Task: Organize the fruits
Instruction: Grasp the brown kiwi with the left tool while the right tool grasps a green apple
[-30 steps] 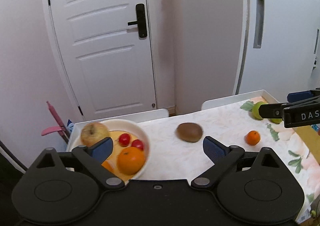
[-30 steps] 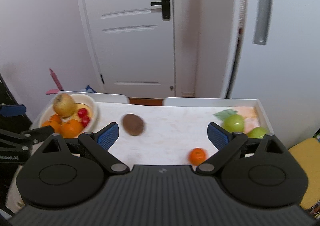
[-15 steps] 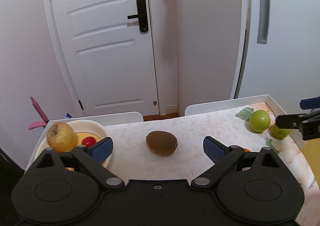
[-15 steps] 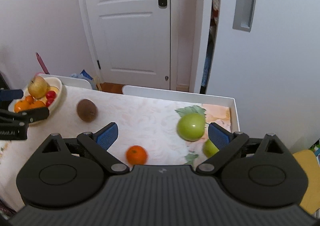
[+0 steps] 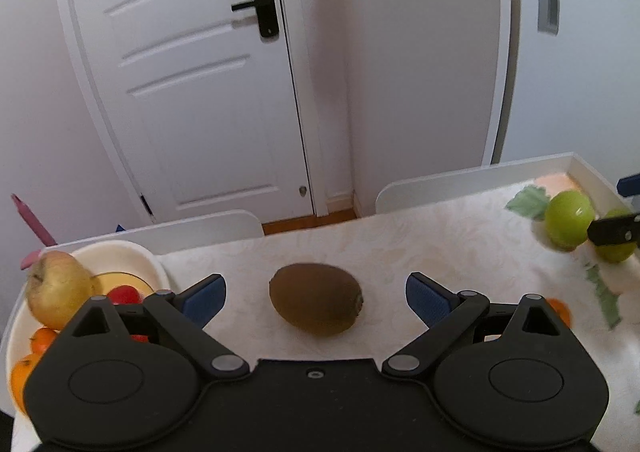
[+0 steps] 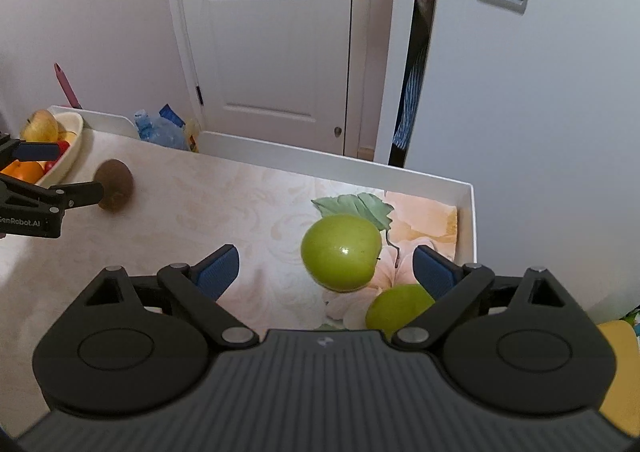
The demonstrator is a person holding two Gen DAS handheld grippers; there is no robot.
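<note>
A brown kiwi [image 5: 316, 299] lies on the table between the spread fingers of my left gripper [image 5: 316, 294], which is open and not touching it. To its left a cream bowl [image 5: 120, 258] holds a yellow apple [image 5: 56, 292], red tomatoes and oranges. My right gripper [image 6: 326, 272] is open around a large green apple [image 6: 340, 252]; a second green apple [image 6: 396, 310] sits lower, beside the right finger. In the left wrist view both green apples [image 5: 568, 217] lie at the far right, and a small orange [image 5: 560, 308] peeks out behind the right finger. The kiwi [image 6: 116, 183] and the bowl [image 6: 68, 153] also show in the right wrist view.
The table has a raised white rim [image 6: 468, 211] along its back and right side and a floral cloth [image 5: 400, 244]. Behind it stand a white door [image 5: 192, 71] and white walls. A blue bag and a plastic bottle [image 6: 160, 127] lie behind the rim.
Both grippers have moved in lower and closer to the table. The left one now frames the kiwi, and the right one has swung right to frame the large green apple.
</note>
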